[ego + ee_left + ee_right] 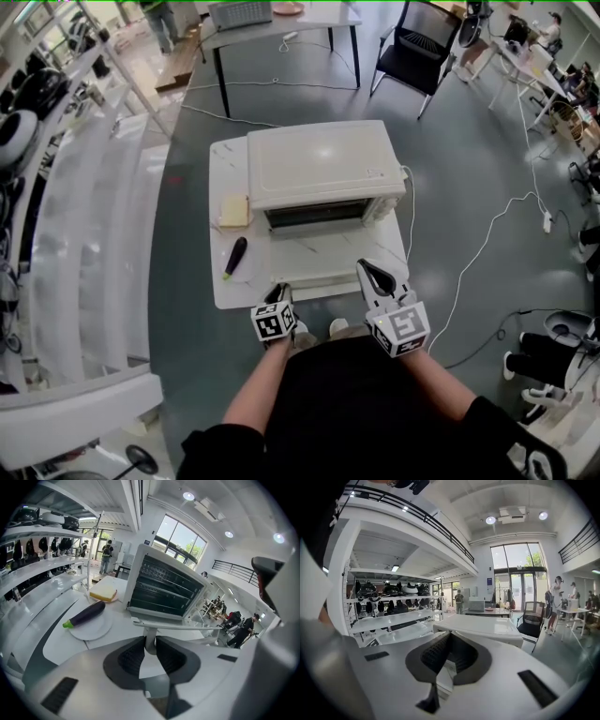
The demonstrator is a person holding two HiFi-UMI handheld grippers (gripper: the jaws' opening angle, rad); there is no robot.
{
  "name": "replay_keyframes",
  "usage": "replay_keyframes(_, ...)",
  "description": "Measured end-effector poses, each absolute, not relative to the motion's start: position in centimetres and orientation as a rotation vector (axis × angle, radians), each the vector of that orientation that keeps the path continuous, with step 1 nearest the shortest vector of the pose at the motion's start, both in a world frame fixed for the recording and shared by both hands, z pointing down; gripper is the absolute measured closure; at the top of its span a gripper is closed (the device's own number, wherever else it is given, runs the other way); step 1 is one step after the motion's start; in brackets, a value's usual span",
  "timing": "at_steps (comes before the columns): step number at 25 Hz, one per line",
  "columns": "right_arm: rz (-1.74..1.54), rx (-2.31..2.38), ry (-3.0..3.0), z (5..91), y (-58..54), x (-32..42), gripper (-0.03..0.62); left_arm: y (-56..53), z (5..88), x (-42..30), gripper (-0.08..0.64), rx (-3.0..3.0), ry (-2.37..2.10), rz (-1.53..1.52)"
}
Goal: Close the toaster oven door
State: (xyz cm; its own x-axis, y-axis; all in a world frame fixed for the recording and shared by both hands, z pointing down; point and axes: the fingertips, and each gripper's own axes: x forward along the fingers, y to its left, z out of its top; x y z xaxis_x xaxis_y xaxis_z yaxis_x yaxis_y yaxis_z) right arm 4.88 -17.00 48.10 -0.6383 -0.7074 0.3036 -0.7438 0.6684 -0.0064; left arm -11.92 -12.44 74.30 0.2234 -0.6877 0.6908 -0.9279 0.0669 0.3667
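Table [228,176] edge: lowered door [309,255] in left tongs [281,292]

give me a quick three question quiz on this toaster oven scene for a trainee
1. True or false: the door of the toaster oven is already shut.
2. What lies on the white plate to the left of the oven? A) banana B) eggplant C) carrot
3. Fill in: the left gripper is closed on the door's ______.

Key
1. False: it is folded down, open.
2. B
3. handle
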Motion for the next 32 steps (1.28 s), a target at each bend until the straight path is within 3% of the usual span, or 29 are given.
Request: replay_keyframes(32, 0.215, 1.186, -2.635, 47.5, -16.6, 6.5, 0.571, -15.7, 69.2, -12.6, 0.469, 1.693, -1.558, 0.359)
